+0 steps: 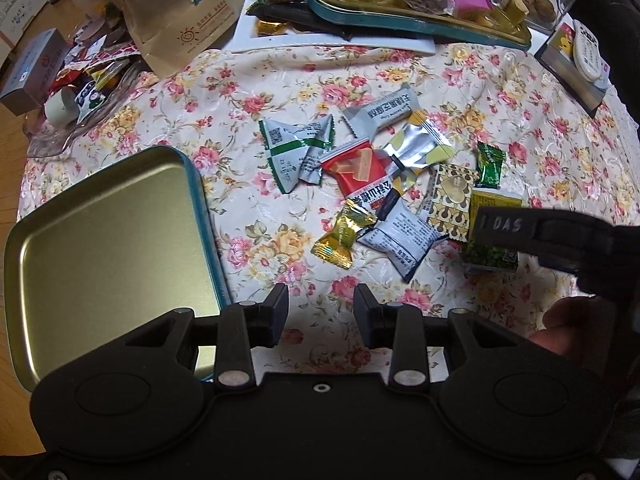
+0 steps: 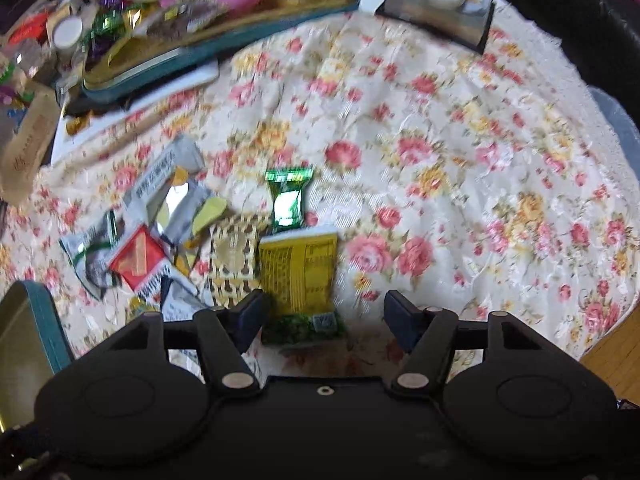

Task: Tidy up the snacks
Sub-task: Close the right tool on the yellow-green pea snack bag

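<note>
- Snack packets lie in a loose heap on the floral tablecloth (image 1: 280, 92) that covers the table; we see the heap from both wrist views.
- We hold the left gripper (image 1: 321, 312) above bare cloth, short of the heap, its jaws spread with nothing between them.
- We hold the right gripper (image 2: 326, 316) low over the yellow packet (image 2: 298, 270), jaws spread wide; the near end of the packet lies between the fingertips, and we cannot tell whether either one touches it.
- In the left view, the right gripper enters from the right edge and covers part of the yellow packet (image 1: 496, 202).
- An open tin lid (image 1: 104, 240), gold inside with a teal rim, lies left of the heap; its corner shows at the lower left of the right view (image 2: 38, 320).
- A small green candy (image 2: 289, 196) lies just beyond the yellow packet; a gold patterned sachet (image 2: 234, 258) lies beside it on the left.
- Further left we find a red packet (image 1: 354, 170), a white packet with green bands (image 1: 286, 152), a white packet with black print (image 1: 404, 236) and a gold foil candy (image 1: 340, 234).
- At the far edge, a teal tray (image 1: 400, 24) holds assorted sweets; a paper bag (image 1: 180, 16) stands to its left.
</note>
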The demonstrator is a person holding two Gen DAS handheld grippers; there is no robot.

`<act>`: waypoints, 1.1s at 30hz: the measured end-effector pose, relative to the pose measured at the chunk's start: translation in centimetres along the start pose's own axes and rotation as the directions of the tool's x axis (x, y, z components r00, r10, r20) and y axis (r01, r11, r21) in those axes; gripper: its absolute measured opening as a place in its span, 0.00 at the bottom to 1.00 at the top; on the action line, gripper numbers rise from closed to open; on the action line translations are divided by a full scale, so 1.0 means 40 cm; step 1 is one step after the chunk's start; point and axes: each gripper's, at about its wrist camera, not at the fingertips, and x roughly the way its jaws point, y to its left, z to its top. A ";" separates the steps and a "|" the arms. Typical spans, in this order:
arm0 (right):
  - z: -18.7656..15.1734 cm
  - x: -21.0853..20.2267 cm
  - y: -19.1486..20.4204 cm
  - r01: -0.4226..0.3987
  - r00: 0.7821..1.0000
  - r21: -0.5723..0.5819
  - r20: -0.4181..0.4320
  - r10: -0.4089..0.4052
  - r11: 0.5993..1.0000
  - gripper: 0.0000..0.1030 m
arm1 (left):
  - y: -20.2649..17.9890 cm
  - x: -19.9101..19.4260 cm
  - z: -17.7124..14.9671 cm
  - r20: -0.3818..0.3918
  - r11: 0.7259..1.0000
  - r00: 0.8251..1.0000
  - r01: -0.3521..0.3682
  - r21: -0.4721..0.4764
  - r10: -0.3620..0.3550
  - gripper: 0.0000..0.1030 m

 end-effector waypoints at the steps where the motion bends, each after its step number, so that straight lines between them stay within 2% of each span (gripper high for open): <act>1: 0.000 0.005 0.002 -0.004 1.000 -0.006 -0.001 0.004 1.000 0.56 | 0.004 -0.001 0.000 0.000 1.000 1.000 0.001 -0.004 -0.001 0.43; 6: -0.005 0.001 0.013 0.004 0.999 -0.033 0.045 -0.003 0.999 0.56 | 0.012 -0.008 0.000 0.007 1.000 1.000 0.005 -0.017 -0.005 0.43; 14: -0.004 0.013 0.019 0.009 1.000 -0.048 -0.003 -0.009 0.999 0.55 | 0.007 -0.011 -0.001 0.017 1.000 1.000 -0.001 -0.012 0.002 0.43; 17: -0.006 0.017 0.010 -0.011 1.000 -0.034 -0.029 0.010 0.999 0.45 | 0.002 -0.010 -0.002 0.021 1.000 1.000 -0.007 -0.006 0.007 0.43; 18: -0.007 0.016 0.007 -0.024 0.999 -0.042 -0.031 0.023 0.999 0.36 | 0.001 -0.010 -0.002 0.022 1.000 1.000 -0.008 -0.003 0.008 0.43; 24: -0.010 -0.014 -0.001 -0.063 0.998 -0.090 -0.010 0.062 0.994 0.17 | -0.004 -0.008 -0.004 0.031 1.000 0.999 -0.014 0.008 0.014 0.43; 33: 0.001 -0.053 -0.040 -0.125 0.992 -0.025 0.002 0.125 0.992 0.08 | -0.012 0.003 0.005 0.017 1.000 1.000 0.008 -0.002 -0.008 0.43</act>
